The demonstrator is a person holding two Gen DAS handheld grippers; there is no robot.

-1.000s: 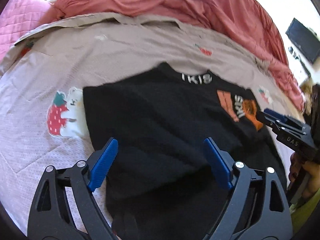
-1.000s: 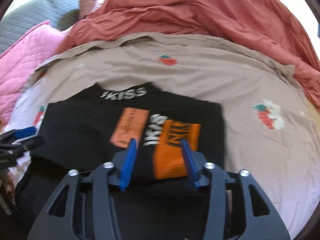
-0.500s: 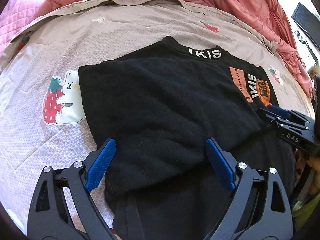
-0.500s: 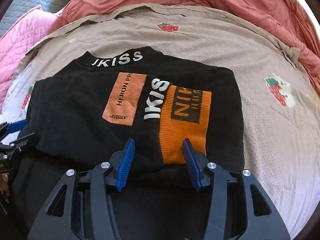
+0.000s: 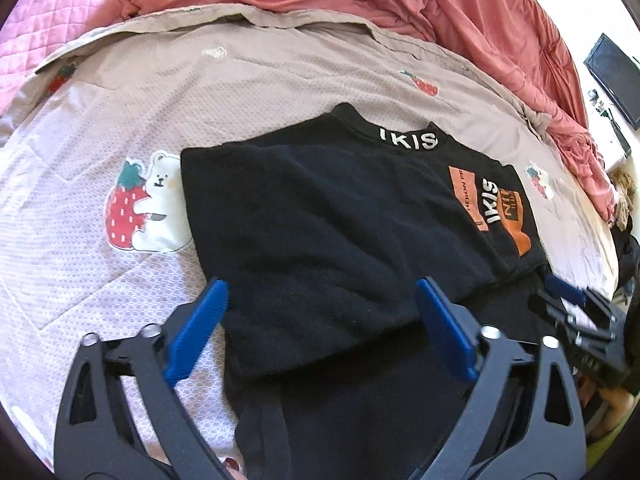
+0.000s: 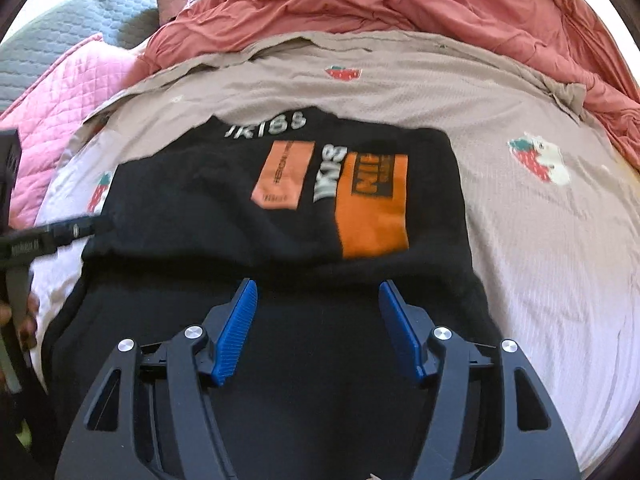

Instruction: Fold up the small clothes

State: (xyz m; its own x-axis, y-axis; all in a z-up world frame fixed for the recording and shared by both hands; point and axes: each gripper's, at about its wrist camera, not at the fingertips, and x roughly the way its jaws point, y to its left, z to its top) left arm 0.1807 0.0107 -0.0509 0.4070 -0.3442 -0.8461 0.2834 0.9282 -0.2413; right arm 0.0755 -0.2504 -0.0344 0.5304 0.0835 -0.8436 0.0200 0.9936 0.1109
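Now both grippers, left [image 5: 320, 320] and right [image 6: 318, 320], spread above black sweater [image 6: 280, 208].

bright daylight | fisheye edge warp | right wrist view motion-blurred

Ahead of the blue-padded jaws lies a black sweater [image 5: 340, 216] with white lettering and orange patches. The bed sheet [image 5: 120, 128] beneath is pale mauve, printed with red strawberries and white bears. Beyond it, a salmon-red duvet [image 6: 400, 4] and a pink quilted cover [image 6: 60, 92].
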